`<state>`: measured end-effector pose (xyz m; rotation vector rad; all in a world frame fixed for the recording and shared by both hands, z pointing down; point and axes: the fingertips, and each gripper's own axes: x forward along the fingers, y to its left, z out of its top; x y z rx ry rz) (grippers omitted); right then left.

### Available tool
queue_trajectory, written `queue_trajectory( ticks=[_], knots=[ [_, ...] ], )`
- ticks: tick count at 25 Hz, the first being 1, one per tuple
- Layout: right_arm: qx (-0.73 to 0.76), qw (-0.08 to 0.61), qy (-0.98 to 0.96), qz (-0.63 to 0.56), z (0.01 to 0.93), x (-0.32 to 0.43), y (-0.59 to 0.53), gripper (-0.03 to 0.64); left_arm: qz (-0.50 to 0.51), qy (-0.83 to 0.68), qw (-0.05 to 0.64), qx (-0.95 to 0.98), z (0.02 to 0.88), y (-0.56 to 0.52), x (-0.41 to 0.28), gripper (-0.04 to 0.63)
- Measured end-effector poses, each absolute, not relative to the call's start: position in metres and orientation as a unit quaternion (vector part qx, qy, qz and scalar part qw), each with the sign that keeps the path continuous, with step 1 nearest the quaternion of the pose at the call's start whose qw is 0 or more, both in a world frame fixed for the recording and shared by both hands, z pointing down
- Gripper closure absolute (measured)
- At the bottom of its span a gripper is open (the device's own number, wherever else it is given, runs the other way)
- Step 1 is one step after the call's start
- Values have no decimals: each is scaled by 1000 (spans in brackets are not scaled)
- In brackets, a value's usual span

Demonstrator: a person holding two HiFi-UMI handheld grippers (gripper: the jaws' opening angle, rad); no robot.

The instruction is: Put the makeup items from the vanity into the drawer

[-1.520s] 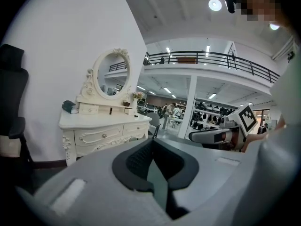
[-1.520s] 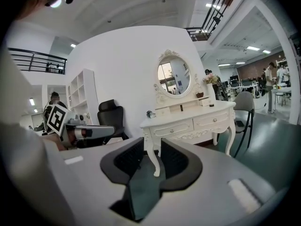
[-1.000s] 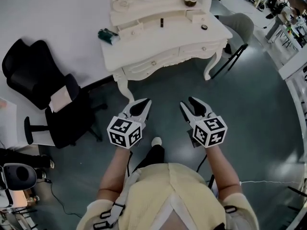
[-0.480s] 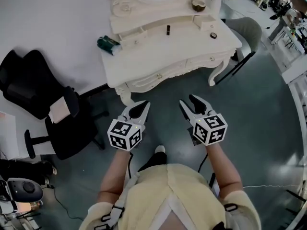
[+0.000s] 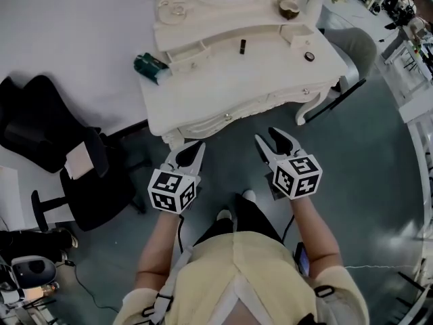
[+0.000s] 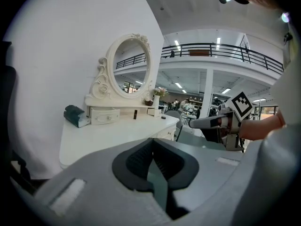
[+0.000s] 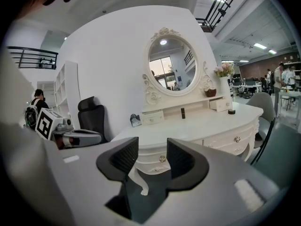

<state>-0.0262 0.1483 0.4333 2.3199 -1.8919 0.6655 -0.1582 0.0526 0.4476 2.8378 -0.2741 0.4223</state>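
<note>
**Q:** First, what occupies the left of the head view?
**A:** A black office chair (image 5: 61,147) stands on the floor beside the white desk (image 5: 223,80). A teal pouch (image 5: 150,66) lies on the desk's left end.

**Q:** How does the left hand-held gripper (image 5: 195,146) stand?
**A:** Clenched. Its own view shows the jaws pressed together with nothing between them. It hangs over the floor, just short of the desk's front edge, and points at the desk.

**Q:** Where are the makeup items?
**A:** They are on the desk top, well apart from both grippers. A dark lipstick tube (image 5: 241,46) stands upright near the middle, below the oval mirror (image 7: 171,62). A small round jar (image 5: 309,56) sits toward the right end. The front drawers (image 5: 228,117) are shut.

**Q:** And the right hand-held gripper (image 5: 268,137)?
**A:** Released. Its jaws have just been opening and stand apart, with nothing between them, aimed at the desk front. A grey chair (image 5: 345,46) stands by the desk's right end.
</note>
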Motion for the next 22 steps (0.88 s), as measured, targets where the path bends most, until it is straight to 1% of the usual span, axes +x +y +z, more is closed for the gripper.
queue_trajectory(
  ticks=[7, 15, 22],
  knots=[
    [744, 44, -633, 212, 440, 35, 97, 443, 148, -136, 128, 971, 456, 11, -117, 594],
    [712, 72, -665, 211, 446, 110, 31, 443, 156, -172, 143, 962, 464, -27, -50, 594],
    [694, 93, -679, 220, 458, 158, -15, 445, 165, -200, 146, 955, 468, -56, -13, 594]
  ],
)
